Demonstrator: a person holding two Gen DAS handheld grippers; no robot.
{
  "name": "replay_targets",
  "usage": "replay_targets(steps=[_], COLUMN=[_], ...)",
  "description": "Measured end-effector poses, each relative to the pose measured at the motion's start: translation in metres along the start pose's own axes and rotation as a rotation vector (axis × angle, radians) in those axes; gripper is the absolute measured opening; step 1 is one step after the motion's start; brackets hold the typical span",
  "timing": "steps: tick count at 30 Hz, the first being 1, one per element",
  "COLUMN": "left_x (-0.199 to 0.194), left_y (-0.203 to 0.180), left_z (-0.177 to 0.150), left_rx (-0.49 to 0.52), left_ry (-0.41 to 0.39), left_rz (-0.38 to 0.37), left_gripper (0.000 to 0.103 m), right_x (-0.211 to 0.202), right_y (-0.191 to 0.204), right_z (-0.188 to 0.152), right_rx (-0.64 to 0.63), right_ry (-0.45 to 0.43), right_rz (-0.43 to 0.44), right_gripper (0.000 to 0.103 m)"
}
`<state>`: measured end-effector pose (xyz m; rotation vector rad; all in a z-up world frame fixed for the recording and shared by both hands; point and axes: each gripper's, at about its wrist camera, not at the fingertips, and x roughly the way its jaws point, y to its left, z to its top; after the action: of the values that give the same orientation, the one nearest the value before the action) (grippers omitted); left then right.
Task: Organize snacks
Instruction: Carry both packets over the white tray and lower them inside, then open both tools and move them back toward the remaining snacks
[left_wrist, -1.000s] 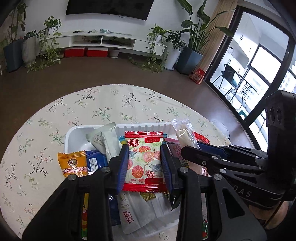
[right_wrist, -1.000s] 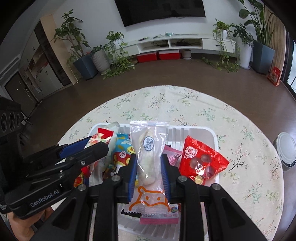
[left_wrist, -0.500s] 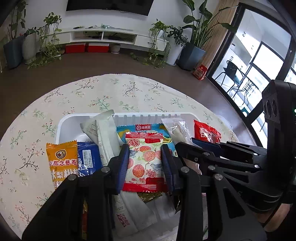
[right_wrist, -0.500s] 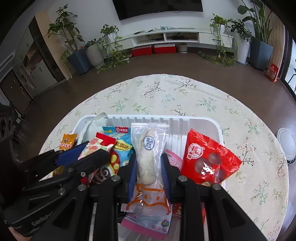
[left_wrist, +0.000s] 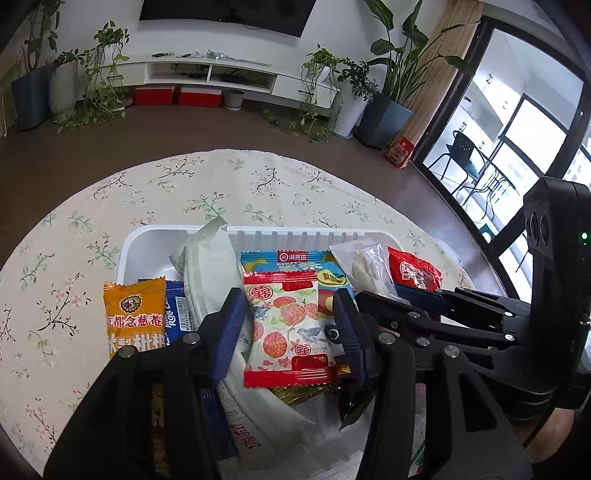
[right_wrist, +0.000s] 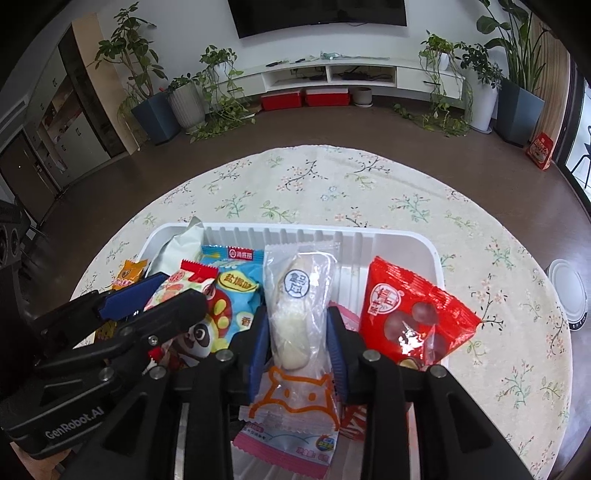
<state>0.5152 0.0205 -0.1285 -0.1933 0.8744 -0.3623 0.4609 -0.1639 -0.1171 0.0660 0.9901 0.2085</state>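
Over the white tray (right_wrist: 437, 258), your left claw (left_wrist: 291, 325) clamps the lychee packet (left_wrist: 286, 325), your right claw (right_wrist: 297, 332) the clear bun packet (right_wrist: 295, 314); lower both gently.

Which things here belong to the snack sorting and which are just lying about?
Part of the job:
white tray
fruit-print packet in left gripper
clear bun packet in right gripper
red packet
orange packet

Just lying about:
potted plants
red boxes
TV shelf
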Motion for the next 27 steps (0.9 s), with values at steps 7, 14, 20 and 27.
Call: replay_targets(steps=[7, 14, 20, 27], left_x=[-0.007, -0.016, -0.038, -0.079], left_y=[-0.004, -0.001, 0.007, -0.004], left_z=[-0.003, -0.008, -0.013, -0.025], left_rx=[0.007, -0.001, -0.018, 0.062], left_ry=[-0.007, -0.026, -0.063, -0.1], left_rz=[0.007, 0.023, 0.027, 0.061], left_gripper=[0.051, 0.069, 0.096, 0.103], right_x=[-0.005, -0.012, -0.024, -0.054], right_y=[0.002, -0.001, 0.0, 0.004], right_z=[0.0, 0.0, -0.002, -0.012], right_rx=[-0.013, -0.003, -0.01, -0.02], right_ry=[-0.007, -0.031, -0.063, -0.117], right_rz=[-0.005, -0.028, -0.026, -0.003], right_gripper=[0.035, 0.057, 0.072, 0.084])
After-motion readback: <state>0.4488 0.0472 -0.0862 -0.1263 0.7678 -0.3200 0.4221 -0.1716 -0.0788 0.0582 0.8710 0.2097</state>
